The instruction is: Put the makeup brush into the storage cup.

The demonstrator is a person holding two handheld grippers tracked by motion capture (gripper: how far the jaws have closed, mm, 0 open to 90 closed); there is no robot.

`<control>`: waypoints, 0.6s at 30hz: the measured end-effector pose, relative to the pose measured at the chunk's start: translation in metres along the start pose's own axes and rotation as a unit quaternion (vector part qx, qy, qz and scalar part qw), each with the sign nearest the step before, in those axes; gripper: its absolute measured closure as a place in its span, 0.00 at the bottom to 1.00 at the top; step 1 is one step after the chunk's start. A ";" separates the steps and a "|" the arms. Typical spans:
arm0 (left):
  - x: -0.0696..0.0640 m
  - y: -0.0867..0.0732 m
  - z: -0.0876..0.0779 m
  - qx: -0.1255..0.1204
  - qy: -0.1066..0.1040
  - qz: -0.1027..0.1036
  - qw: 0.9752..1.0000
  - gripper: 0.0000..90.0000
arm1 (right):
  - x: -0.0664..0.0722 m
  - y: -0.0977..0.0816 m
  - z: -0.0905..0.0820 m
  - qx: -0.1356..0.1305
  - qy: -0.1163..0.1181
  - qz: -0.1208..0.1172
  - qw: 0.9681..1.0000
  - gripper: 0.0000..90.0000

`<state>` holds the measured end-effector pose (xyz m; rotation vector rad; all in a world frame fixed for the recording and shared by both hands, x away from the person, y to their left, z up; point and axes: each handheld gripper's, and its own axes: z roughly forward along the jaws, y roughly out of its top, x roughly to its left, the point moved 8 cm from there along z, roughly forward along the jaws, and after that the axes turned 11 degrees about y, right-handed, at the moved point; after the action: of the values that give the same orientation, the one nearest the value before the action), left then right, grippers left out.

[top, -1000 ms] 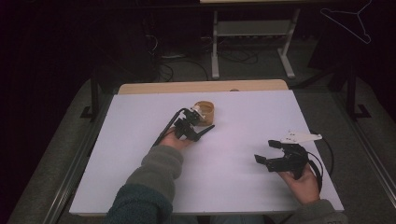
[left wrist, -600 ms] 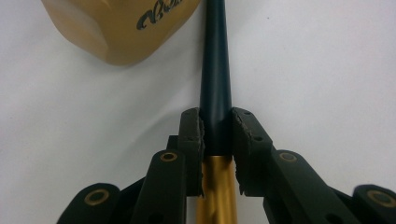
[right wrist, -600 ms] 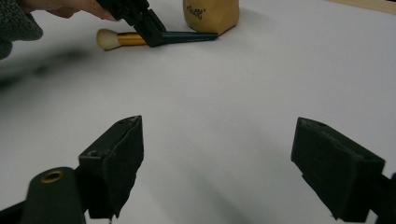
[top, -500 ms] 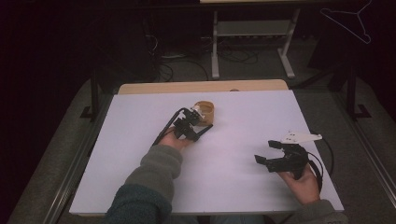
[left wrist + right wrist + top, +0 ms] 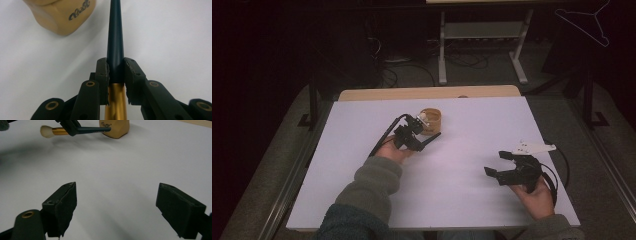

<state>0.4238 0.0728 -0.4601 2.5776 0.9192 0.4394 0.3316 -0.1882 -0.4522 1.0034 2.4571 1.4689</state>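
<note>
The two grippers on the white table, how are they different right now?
The left gripper is shut on a makeup brush; the right gripper is open with nothing between its jaws. The left gripper sits close to the tan cup; the right gripper sits far from it. Both have black jaws and are hand-held.

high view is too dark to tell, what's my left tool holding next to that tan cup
Observer: A brush. The left tool is shut on it where the dark handle meets the gold ferrule.
Operator: which end points at the cup
Observer: The dark handle end points toward the tan cup. The right gripper view shows the cream bristles at the other end.
Operator: anything in the right tool
Observer: No. The right tool is open, with bare white table between its pads.
</note>
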 end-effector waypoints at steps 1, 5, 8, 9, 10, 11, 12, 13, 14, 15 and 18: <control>-0.002 -0.001 -0.003 -0.002 -0.001 0.001 1.000 0.83 | 0.001 0.000 0.000 0.000 0.000 0.002 1.000 0.18; -0.007 -0.005 -0.018 -0.015 -0.008 0.014 1.000 0.83 | 0.001 0.001 -0.002 0.001 0.000 0.000 1.000 0.16; -0.011 -0.011 -0.027 -0.023 -0.015 0.019 0.999 0.83 | 0.002 0.005 -0.004 0.002 0.002 -0.006 1.000 0.15; -0.012 -0.014 -0.030 -0.025 -0.014 0.019 0.999 0.83 | 0.003 0.007 -0.005 0.001 0.005 -0.004 1.000 0.15; -0.012 -0.016 -0.033 -0.028 -0.014 0.021 0.999 0.83 | 0.004 0.009 -0.006 0.000 0.007 -0.006 1.000 0.16; -0.013 -0.019 -0.035 -0.027 -0.015 0.025 0.999 0.83 | 0.006 0.011 -0.007 0.001 0.010 -0.006 1.000 0.15; -0.013 -0.022 -0.038 -0.028 -0.013 0.029 0.999 0.83 | 0.007 0.013 -0.008 0.002 0.013 -0.009 1.000 0.16; -0.014 -0.025 -0.041 -0.031 -0.014 0.027 0.999 0.83 | 0.008 0.015 -0.008 0.002 0.016 -0.012 1.000 0.15; -0.015 -0.027 -0.043 -0.036 -0.014 0.029 0.999 0.83 | 0.009 0.018 -0.008 0.003 0.020 -0.013 1.000 0.16; -0.015 -0.030 -0.045 -0.038 -0.016 0.030 0.999 0.83 | 0.011 0.020 -0.009 0.006 0.024 -0.015 1.000 0.16; -0.018 -0.037 -0.052 -0.043 -0.017 0.033 0.998 0.83 | 0.015 0.026 -0.008 0.014 0.036 -0.024 0.999 0.15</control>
<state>0.3695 0.1003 -0.4333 2.5343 0.7875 0.4425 0.3289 -0.1774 -0.4235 0.9054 2.5400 1.4855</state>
